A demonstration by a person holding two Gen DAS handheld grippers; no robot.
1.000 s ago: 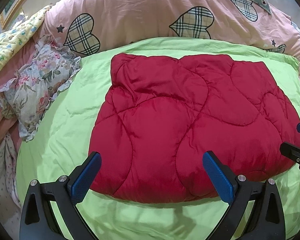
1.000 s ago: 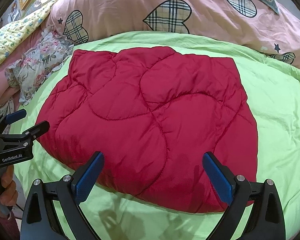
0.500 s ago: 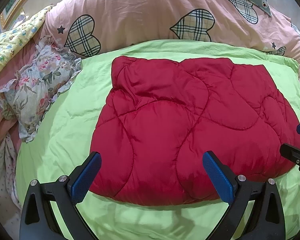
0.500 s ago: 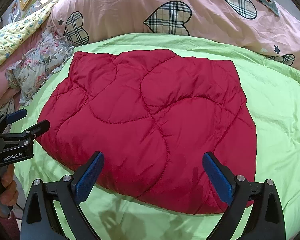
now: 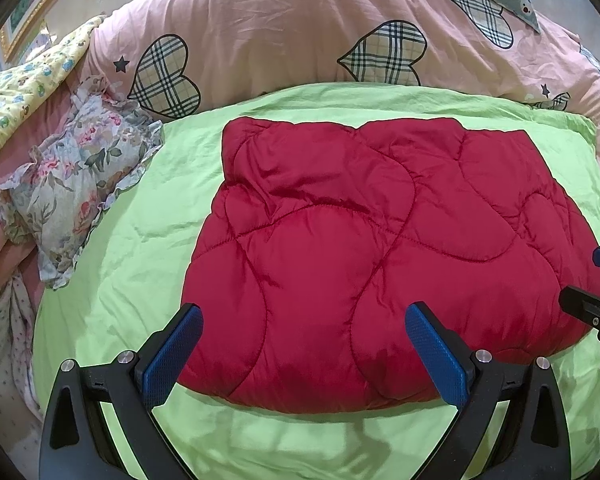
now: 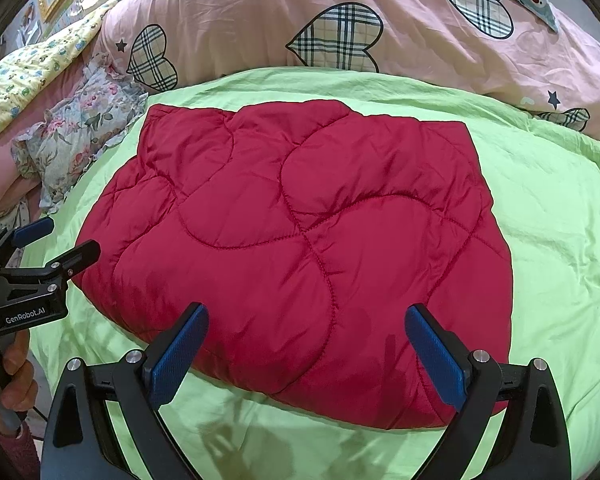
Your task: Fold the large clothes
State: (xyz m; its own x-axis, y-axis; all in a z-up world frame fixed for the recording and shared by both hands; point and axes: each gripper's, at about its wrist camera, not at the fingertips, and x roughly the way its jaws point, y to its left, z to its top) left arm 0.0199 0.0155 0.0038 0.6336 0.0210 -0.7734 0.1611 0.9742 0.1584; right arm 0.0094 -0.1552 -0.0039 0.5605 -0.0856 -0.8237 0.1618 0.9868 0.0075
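Red quilted jacket (image 5: 380,256) is lying folded into a compact rectangular bundle at the middle of the lime-green quilt (image 5: 132,240), so the folding is appearing largely done, with at most a final fold or tidy remaining. Left gripper (image 5: 304,356) and right gripper (image 6: 308,356) are hovering at its near edge, fingers spread wide and gripping nothing. Bare quilt is ringing the bundle on every side, while the floral pillow (image 5: 72,184) and pink heart-print duvet (image 5: 300,32) are sitting clear of it.
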